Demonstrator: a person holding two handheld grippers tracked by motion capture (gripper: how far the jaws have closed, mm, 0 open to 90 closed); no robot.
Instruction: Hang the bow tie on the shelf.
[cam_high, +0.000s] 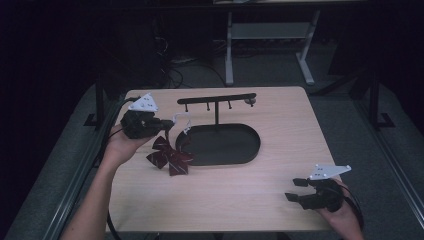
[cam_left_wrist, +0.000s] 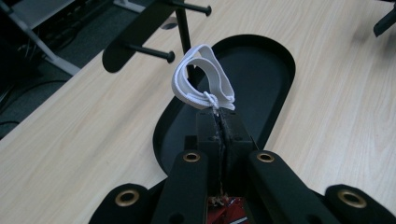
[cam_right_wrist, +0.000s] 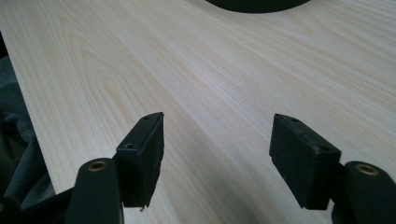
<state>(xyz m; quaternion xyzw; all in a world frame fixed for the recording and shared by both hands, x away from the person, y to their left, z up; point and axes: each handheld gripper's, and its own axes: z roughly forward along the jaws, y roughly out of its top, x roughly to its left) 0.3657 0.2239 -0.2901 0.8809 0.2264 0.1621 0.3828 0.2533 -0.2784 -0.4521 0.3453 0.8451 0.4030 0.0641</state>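
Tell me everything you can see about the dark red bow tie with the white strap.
The dark red fabric bow tie has pleated wings that hang low, by the left rim of the black oval stand base. Whether it touches the light wooden table cannot be told. Its white elastic strap loop, flat and folded into a ring with a small knot, is pinched at its base by the shut left gripper and rises toward the stand's pegs, not yet hooked.

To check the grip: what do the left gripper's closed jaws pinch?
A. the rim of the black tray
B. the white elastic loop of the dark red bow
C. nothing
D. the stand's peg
B: the left gripper is shut on the white elastic loop, with the dark red bow hanging below it.
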